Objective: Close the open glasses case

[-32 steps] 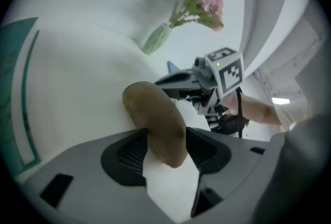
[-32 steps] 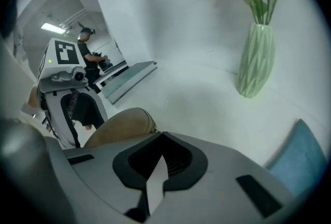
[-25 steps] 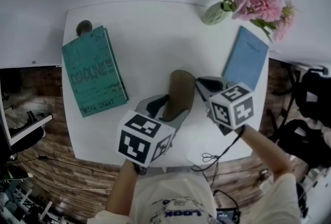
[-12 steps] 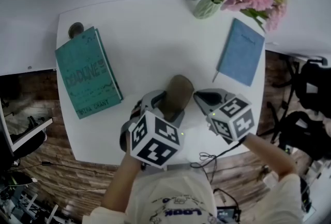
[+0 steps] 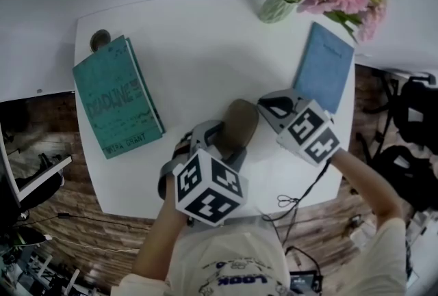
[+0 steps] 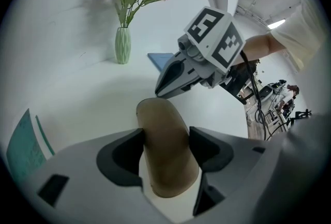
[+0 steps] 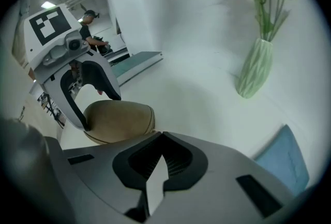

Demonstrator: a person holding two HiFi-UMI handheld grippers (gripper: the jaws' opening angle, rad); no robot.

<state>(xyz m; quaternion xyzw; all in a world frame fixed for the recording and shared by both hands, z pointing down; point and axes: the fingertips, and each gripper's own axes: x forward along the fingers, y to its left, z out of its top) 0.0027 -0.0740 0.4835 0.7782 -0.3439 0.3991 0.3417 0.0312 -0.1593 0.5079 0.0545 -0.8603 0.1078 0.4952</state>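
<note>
The tan glasses case lies on the white table with its lid down; a seam runs along its side. My left gripper straddles the case's near end, and the case lies between the wide jaws. The pads stand right beside its sides without visibly squeezing it. My right gripper is shut and empty, its tip just beside the case's far end. From the left gripper view that tip hovers over the rounded far end.
A teal book lies at the table's left with a small dark round thing behind it. A blue notebook lies at the right, and a green vase of pink flowers at the back. A cable hangs off the front edge.
Both grippers have rolled about their own axes. The right gripper has shifted slightly up and right, beside the case's far end. The case has stayed where it was.
</note>
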